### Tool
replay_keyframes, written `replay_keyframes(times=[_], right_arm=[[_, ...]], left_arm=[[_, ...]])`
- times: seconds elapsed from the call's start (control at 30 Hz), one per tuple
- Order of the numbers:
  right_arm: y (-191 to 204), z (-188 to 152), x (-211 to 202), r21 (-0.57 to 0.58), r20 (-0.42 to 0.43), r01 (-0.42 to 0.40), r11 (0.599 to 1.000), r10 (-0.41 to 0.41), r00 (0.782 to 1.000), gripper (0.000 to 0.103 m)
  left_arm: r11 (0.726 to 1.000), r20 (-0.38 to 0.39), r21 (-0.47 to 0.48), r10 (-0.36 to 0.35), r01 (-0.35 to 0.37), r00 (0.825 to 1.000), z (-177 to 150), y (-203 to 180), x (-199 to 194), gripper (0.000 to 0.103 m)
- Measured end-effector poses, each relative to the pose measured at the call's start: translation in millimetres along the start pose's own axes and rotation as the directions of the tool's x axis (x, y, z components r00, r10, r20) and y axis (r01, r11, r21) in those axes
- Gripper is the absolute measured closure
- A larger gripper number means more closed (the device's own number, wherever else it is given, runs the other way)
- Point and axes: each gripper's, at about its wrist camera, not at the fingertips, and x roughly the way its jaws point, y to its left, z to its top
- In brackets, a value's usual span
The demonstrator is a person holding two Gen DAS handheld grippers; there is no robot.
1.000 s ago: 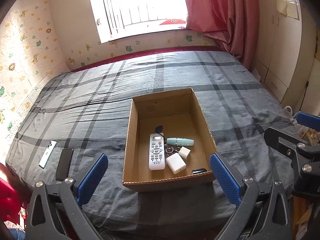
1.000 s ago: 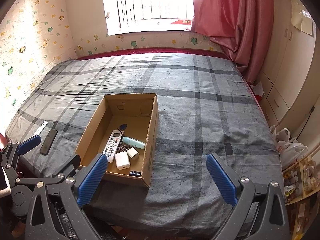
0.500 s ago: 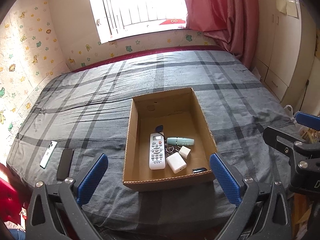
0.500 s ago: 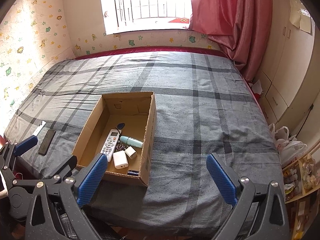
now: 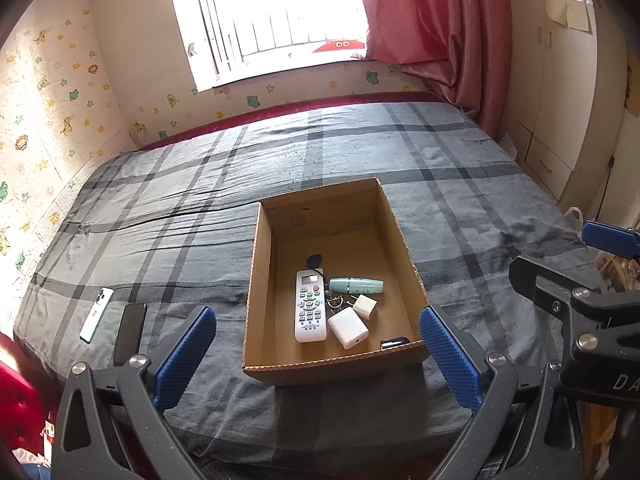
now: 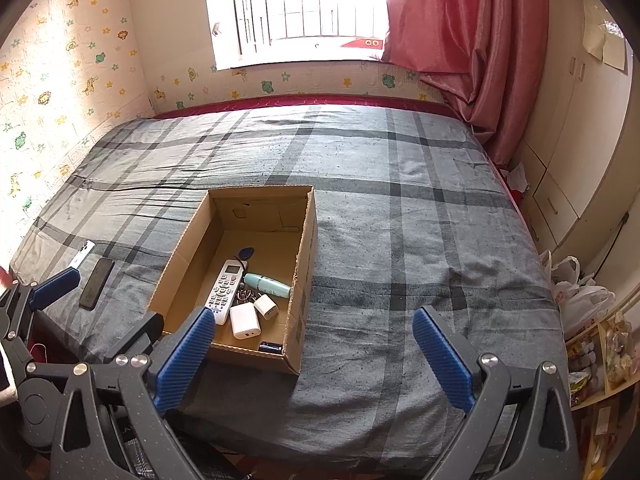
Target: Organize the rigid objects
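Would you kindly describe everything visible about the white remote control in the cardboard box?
The white plastic remote control is a slim rectangular bar with a small pale screen at its far end, a red button below it and rows of grey keys. It lies flat, face up, on the floor of the open brown cardboard box, lengthwise. A bunch of keys sits against its right edge.

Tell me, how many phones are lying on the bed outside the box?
2. A white phone lies near the bed's left edge, and a black phone lies just right of it, both left of the cardboard box. None shows elsewhere, though the fingers hide some of the bed.
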Motion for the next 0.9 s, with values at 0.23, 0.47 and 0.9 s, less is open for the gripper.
replay_keyframes(times=[0.23,0.47,0.9], right_arm=[[1.2,0.3,0.4,-0.004,0.002,0.004,1.0,-0.004,1.0,0.002],[0.1,1.2,3.4,-0.004,-0.007,-0.002,1.0,0.002,1.0,0.002],[2.3,-0.6,2.1,-0.01,0.014,-0.02,1.0,0.02,1.0,0.002]], left_arm=[[1.0,0.005,0.0,-0.004,0.004,1.0,0.6,-0.4,-1.6,0.0],[1.0,-0.001,-0.011,-0.005,0.005,1.0,1.7,1.8,1.7,0.0],[1.0,0.002,-0.012,-0.001,0.001,1.0,0.6,3.2,1.2,0.0]])
